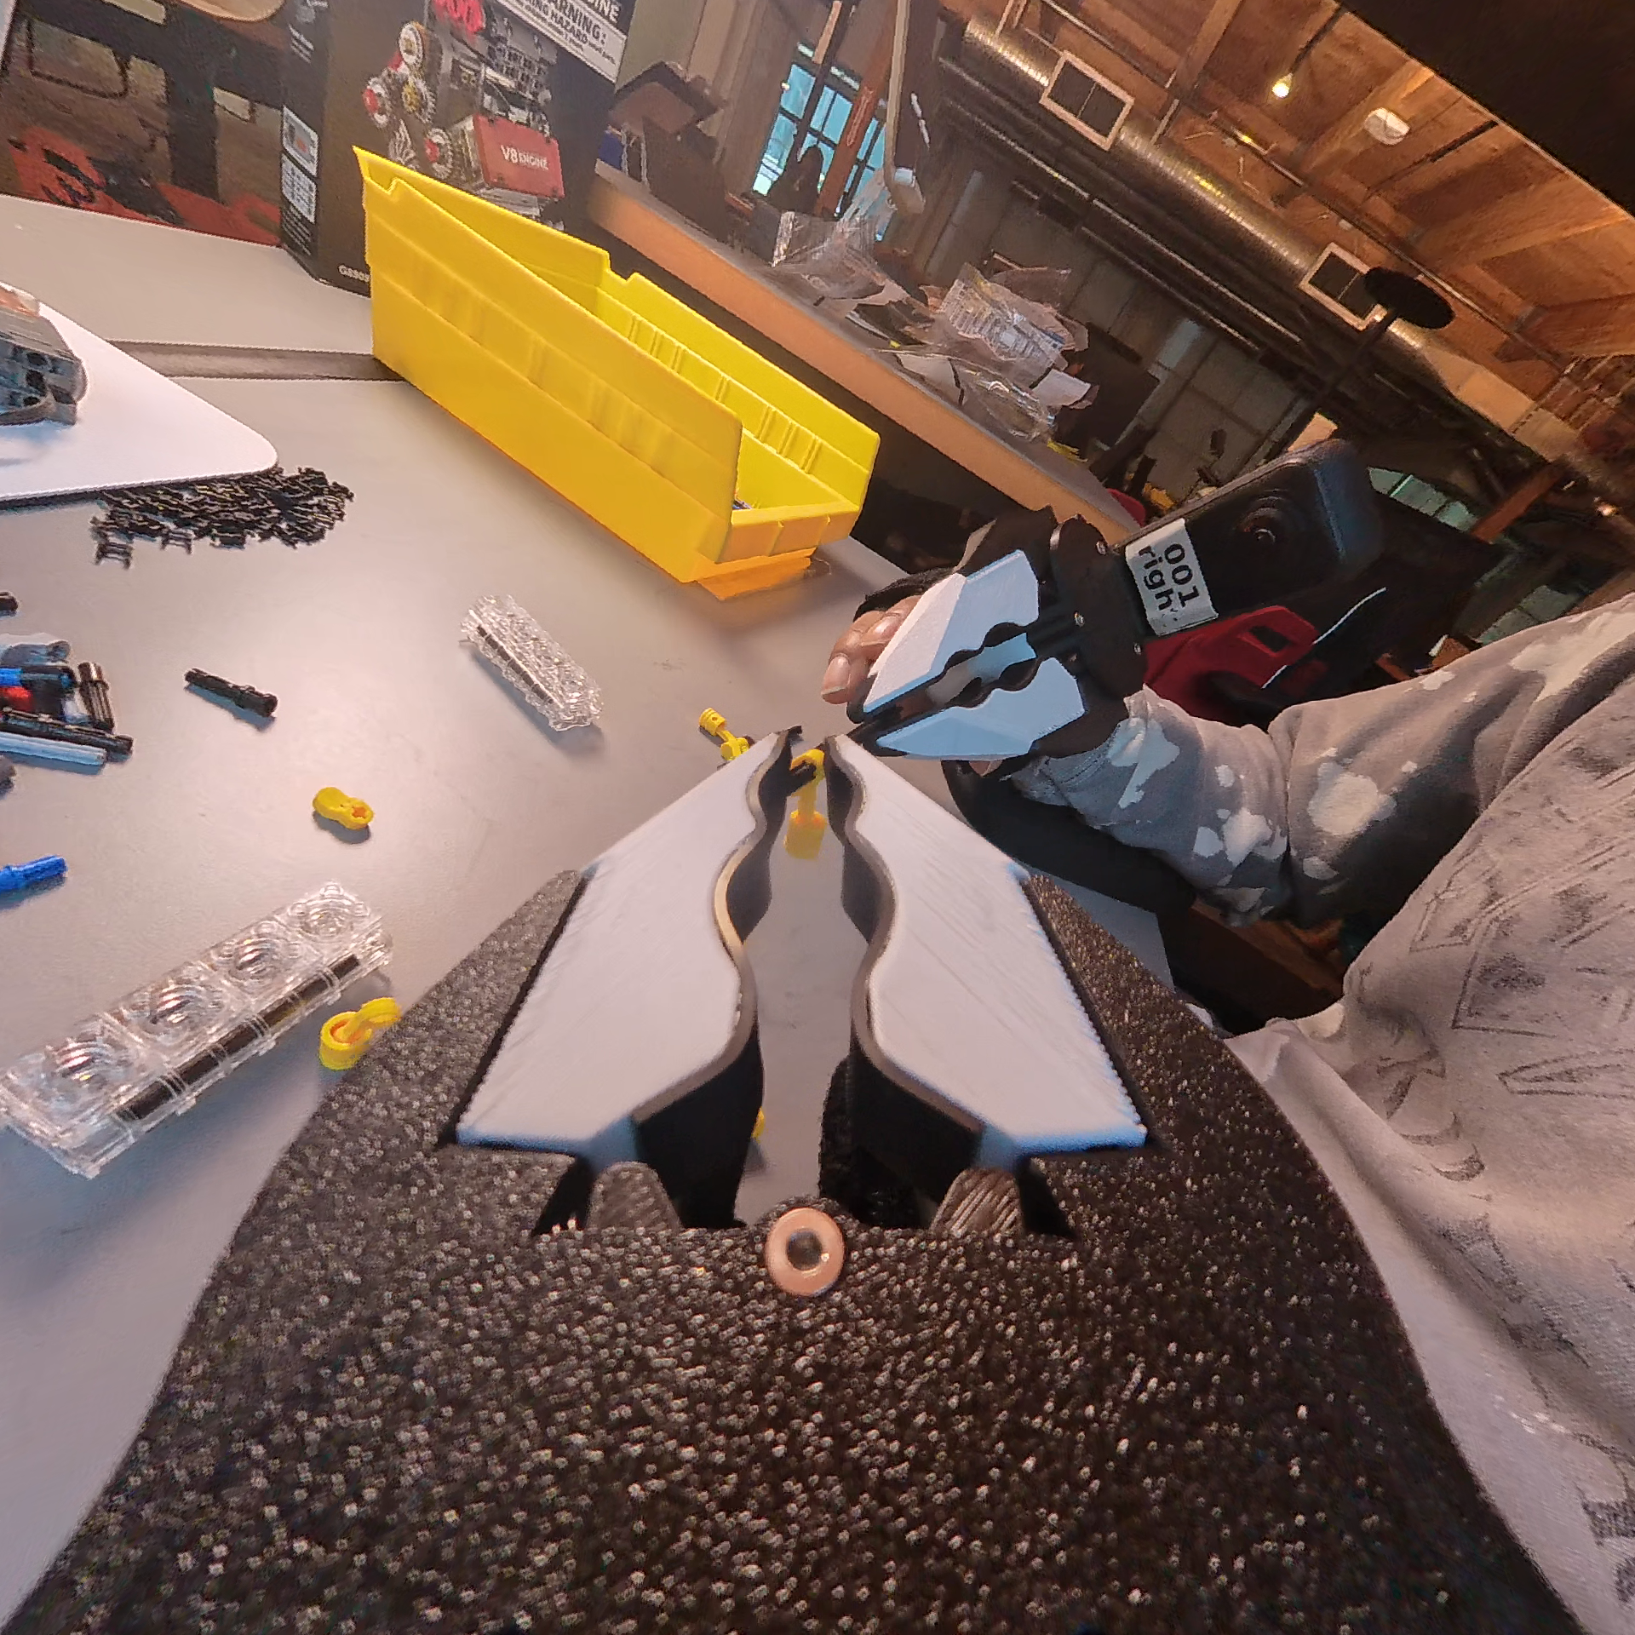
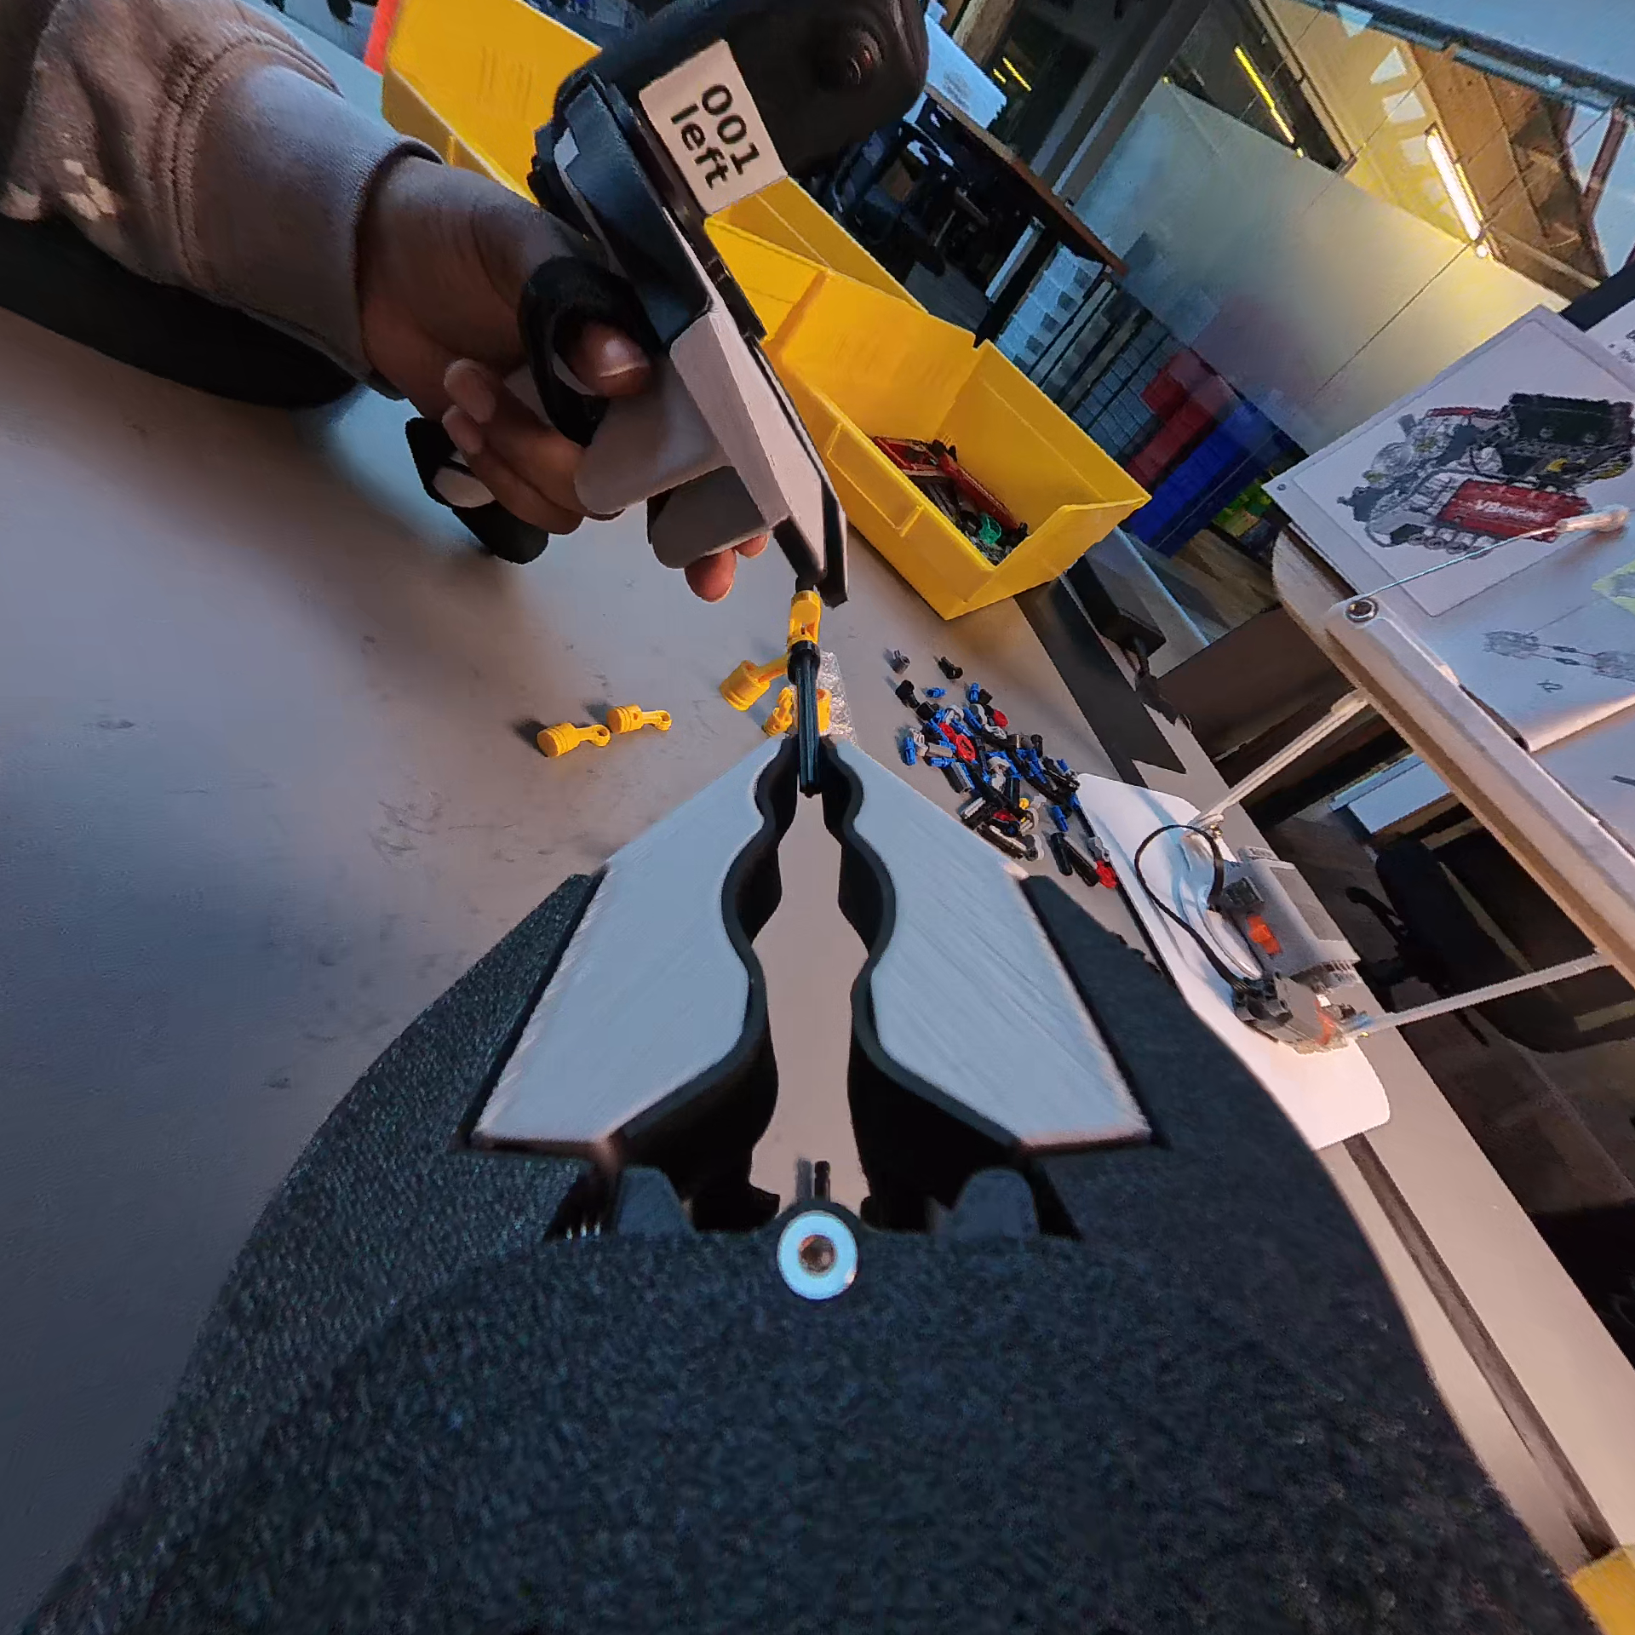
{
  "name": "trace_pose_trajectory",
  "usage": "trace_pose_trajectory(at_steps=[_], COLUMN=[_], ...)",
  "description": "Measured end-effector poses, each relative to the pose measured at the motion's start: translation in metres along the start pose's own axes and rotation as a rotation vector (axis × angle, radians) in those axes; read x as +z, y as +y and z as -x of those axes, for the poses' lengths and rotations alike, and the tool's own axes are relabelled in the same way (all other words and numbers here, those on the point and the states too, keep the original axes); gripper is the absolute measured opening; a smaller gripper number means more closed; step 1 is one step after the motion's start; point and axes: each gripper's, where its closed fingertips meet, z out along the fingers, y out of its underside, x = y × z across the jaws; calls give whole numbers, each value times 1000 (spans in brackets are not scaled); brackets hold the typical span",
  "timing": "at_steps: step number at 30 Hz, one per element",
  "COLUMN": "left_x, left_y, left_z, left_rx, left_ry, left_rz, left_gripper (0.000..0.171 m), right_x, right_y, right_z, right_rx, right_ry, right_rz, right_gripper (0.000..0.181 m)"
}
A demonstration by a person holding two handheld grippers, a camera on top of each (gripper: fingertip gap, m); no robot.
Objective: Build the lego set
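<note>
Bin (image 2: 894,372) contents: right view only

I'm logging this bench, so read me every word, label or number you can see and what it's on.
I won't copy out writing; these things bear it.
Right claw: white label with black print.
Left claw: the same kind of white label.
Black box behind the yellow bin: printed words, partly cut off.
Instruction page on the stand: print too small to read.
</note>
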Motion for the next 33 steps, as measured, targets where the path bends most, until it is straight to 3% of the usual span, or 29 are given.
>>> trace_pose_trajectory(at_steps=[8, 11, 14, 21, 27, 30, 33], left_x=[-4, -7, -9, -6, -6, -9, -10], left_y=[-2, -5, -5, -1, -1, -2, -3], left_z=[-5, -3, -7, -20, -20, -20, -21], left_rx=[19, 36, 2, 33, 119, 133, 138], left_ry=[24, 8, 62, 119, 90, 91, 101], left_rz=[8, -6, 0, 21, 19, 17, 14], left_gripper=[0, 15, 16, 0, 0, 12, 11], right_x=[-1, -3, -4, -3, -2, -3, -5], right_y=[-3, -7, -9, -7, -6, -8, -9], right_z=[2, 1, 0, 4, 3, 2, 0], right_rx=[-49, -67, -76, -117, -103, -109, -108], right_ry=[11, 18, 29, 21, 19, 28, 31], right_rz=[-20, -41, -51, -30, -32, -41, -46], right_gripper=[4, 4, 4, 4, 4, 4, 4])
